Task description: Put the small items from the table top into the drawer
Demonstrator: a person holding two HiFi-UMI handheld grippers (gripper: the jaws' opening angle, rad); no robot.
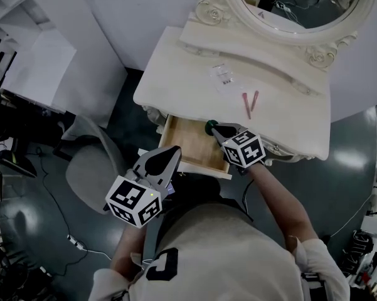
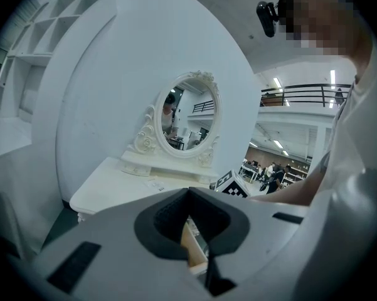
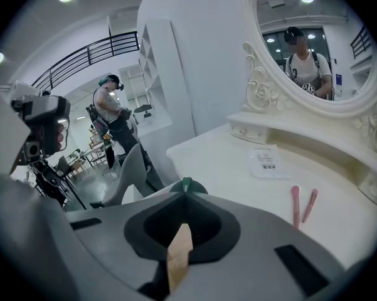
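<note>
Risk at the drawer mouth — right side loaded, left side idle.

I saw the right gripper [image 3: 185, 193] clamped by its very tips on a small green item [image 1: 209, 128], poised over the back of the open drawer [image 1: 189, 144], right under the edge of the table top [image 1: 175, 68]. The left gripper [image 2: 188, 192] hung back near the body, jaws together on nothing. My worry was that so thin a pinch might let the piece slip, or that it could knock the table edge on the way in and bounce past the drawer to the floor. Count — one green item in hand, two pink sticks [image 1: 249, 104] and one flat clear packet [image 1: 223, 76] lying on top, one drawer, two grippers.
</note>
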